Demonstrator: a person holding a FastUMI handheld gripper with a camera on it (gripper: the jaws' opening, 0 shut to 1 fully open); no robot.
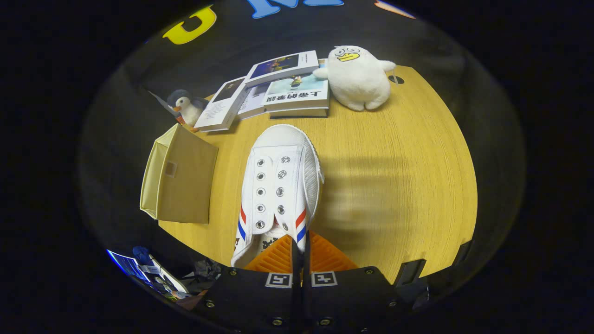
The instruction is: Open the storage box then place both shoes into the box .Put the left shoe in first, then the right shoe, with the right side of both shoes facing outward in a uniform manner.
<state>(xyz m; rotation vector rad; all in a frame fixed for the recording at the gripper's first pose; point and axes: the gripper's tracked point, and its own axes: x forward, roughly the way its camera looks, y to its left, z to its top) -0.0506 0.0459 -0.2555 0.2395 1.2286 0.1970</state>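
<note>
Gripper view: the gripper (300, 248) is clenched on the rear collar of a white sneaker (280, 185) at frame centre, its toe pointing away over the desk (394, 185). The beige storage box (181, 178) sits centre-left. The carrying step appears underway; next, swing left toward the box.

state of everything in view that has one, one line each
white shoe: held by its heel-end collar, toe pointing away, laces absent
gripper: jaws shut on the shoe
storage box: on the table, left of the shoe
books: closed, overlapping
white duck plush: upright
penguin toy: upright
</note>
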